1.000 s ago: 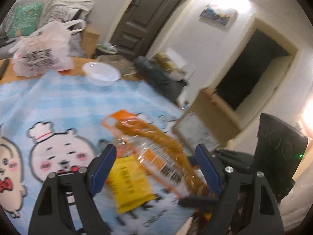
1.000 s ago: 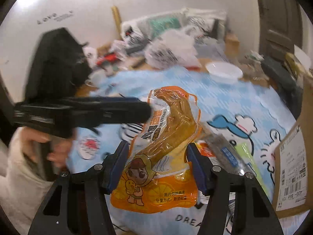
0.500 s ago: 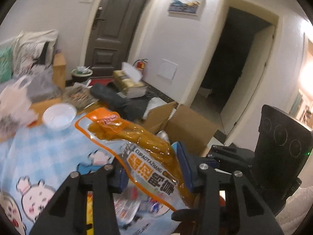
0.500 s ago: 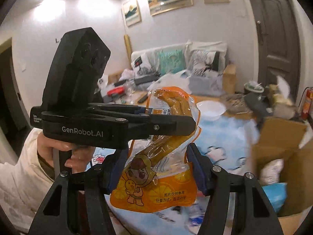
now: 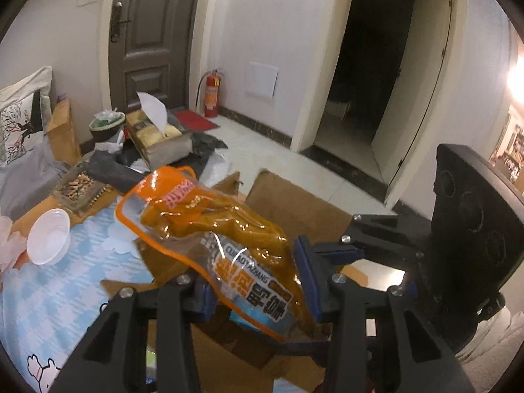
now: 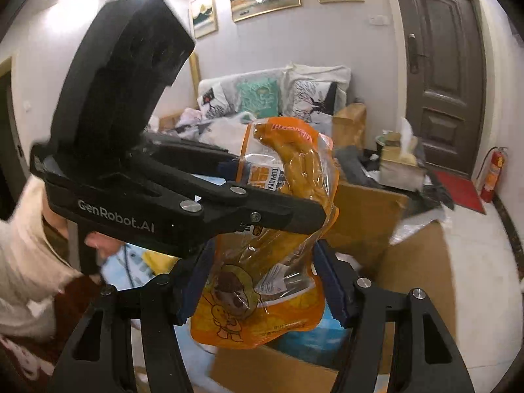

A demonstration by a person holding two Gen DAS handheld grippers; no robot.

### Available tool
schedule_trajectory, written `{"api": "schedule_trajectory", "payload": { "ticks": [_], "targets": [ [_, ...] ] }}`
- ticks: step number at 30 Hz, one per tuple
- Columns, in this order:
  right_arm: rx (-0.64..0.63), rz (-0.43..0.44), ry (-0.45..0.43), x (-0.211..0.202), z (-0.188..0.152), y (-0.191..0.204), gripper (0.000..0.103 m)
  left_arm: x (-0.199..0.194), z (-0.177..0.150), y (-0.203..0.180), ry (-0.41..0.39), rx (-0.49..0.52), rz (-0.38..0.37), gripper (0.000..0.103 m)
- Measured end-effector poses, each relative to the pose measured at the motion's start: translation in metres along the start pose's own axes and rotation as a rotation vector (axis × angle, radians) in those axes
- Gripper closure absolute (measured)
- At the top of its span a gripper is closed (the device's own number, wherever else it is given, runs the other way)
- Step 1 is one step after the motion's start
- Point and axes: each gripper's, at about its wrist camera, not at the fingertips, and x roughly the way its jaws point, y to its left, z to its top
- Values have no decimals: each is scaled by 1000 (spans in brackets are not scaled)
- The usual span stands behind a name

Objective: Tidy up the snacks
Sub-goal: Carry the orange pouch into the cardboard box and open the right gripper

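Each tool is gripping its own orange snack pouch above the open cardboard box: the left tool is clamping one pouch, and the right tool is pinching the other pouch.

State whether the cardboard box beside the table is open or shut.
Open: the cardboard box has its flaps raised, and a blue packet shows inside.

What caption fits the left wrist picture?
Both hand-held grippers hold an orange plastic snack pouch above an open brown cardboard box.
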Motion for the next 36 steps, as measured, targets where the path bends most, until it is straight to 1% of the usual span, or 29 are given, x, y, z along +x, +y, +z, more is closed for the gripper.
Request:
{"api": "schedule_trajectory", "payload": {
  "ticks": [4,5,8,9,10,11,13,14,20,22,26,27,28,29,30,32,35,36],
  "targets": [
    [-6,-25,11,5,-11,-20,43,22,3,-2,42,5,9,64],
    [-15,-35,8,7,-13,-22,44,26,4,-3,56,6,10,64],
    [-53,-83,4,10,-18,-22,44,30,6,-8,67,19,18,64],
    [-63,-105,11,12,-19,-21,41,31,6,-10,69,24,18,64],
    [-69,-129,18,14,-20,-21,41,31,6,-12,73,30,19,63],
    [-72,-131,29,16,-22,-21,41,30,6,-11,74,33,21,60],
    [-63,-109,33,16,-25,-23,41,28,6,-10,68,32,30,47],
    [-62,-111,35,16,-26,-22,41,26,5,-9,62,30,33,45],
    [-48,-129,50,14,-26,-18,41,12,0,4,51,13,42,42],
    [-49,-141,51,14,-23,-14,41,8,-1,7,42,7,43,38],
    [-39,-145,46,16,-19,-10,41,-5,-5,13,17,-12,45,38],
    [-32,-143,56,19,-18,-9,44,-8,-6,15,12,-15,47,38],
    [-24,-143,72,24,-17,-8,50,-11,-7,16,7,-19,48,38],
    [-19,-147,86,29,-16,-7,60,-14,-8,18,3,-22,48,38],
    [-19,-153,98,35,-14,-7,66,-18,-10,20,-1,-25,49,38],
    [-10,-163,125,47,-13,-8,66,-25,-14,24,-8,-31,53,38],
    [49,-186,202,70,-15,-21,67,-34,-22,32,-17,-37,60,38],
    [65,-187,216,75,-17,-24,67,-37,-26,36,-20,-42,64,38]
  ]
}}
